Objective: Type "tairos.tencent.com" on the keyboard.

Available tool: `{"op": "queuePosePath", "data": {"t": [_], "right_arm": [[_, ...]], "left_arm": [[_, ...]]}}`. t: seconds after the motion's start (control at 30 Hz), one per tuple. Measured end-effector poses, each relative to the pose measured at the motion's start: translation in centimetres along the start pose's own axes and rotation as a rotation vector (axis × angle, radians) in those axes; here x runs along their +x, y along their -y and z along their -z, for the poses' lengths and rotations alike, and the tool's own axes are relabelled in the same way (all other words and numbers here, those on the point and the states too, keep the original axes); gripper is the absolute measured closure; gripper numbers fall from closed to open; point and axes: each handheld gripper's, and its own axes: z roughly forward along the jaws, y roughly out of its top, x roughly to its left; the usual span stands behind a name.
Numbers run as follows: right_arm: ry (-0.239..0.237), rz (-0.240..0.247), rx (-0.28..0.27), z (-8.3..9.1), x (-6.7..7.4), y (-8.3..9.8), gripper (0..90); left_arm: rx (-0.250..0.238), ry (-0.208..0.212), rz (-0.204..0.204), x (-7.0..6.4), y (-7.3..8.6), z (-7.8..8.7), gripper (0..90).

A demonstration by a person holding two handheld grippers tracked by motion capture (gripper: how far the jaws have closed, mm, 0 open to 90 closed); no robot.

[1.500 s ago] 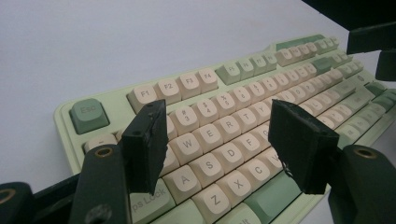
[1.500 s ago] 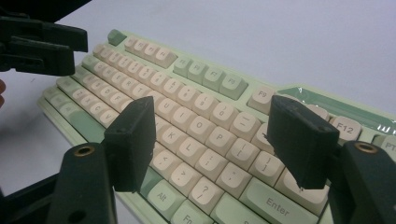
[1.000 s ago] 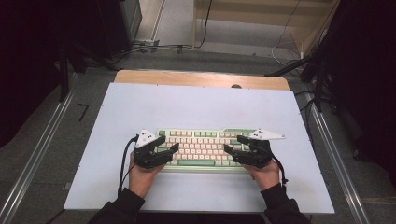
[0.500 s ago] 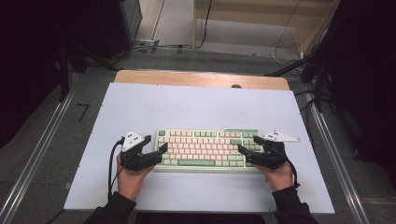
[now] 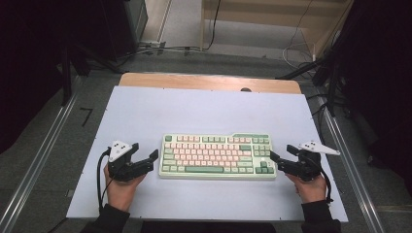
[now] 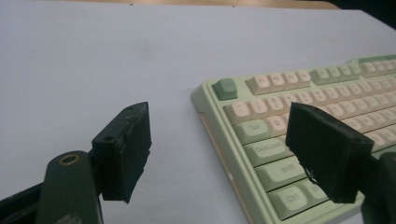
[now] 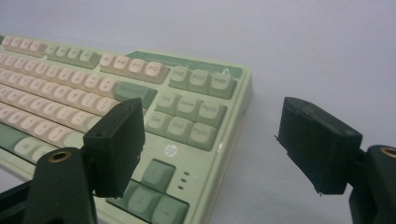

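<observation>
Desk: pale lilac-white sheet over a wooden top, filling the middle of the high view. Pale green keyboard with pink and cream keycaps lies flat, square to the desk edge, at lower centre of that view.

Left claw sits at lower left, just beside the keyboard's left end, apart from it. Its jaws have just been opening and stand wide, nothing between them; in the left gripper view the keyboard's corner lies ahead and to the right, one pad over bare desk.

Right claw at lower right, just off the keyboard's right end, jaws also just opened to full width, empty; in the right gripper view the arrow-key corner lies between and below the pads.

Judgement: step in hand looks like a release and pull-away. To do it well: draw both claws straight outward, level, jaws kept wide so no pad clips the case or drags the keyboard askew. Watch the trailing black cable.
</observation>
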Motion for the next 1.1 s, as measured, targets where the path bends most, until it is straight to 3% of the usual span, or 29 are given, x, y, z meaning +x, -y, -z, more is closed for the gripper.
{"op": "queuePosePath", "data": {"t": [0.37, 0.67, 1.1], "right_arm": [[0.070, -0.056, -0.022, 2.0, -2.8, 1.3, 21.4], [0.122, -0.092, -0.021, 3.2, -4.8, 2.5, 21.6], [0.170, -0.122, -0.019, 4.2, -6.2, 3.5, 22.1]], "left_arm": [[0.020, -0.072, 0.005, 1.9, 0.8, 0.8, 22.3], [0.024, -0.104, -0.009, 2.3, 1.1, 1.3, 22.3], [0.021, -0.151, 0.008, 3.6, 1.6, 2.2, 22.3]]}}
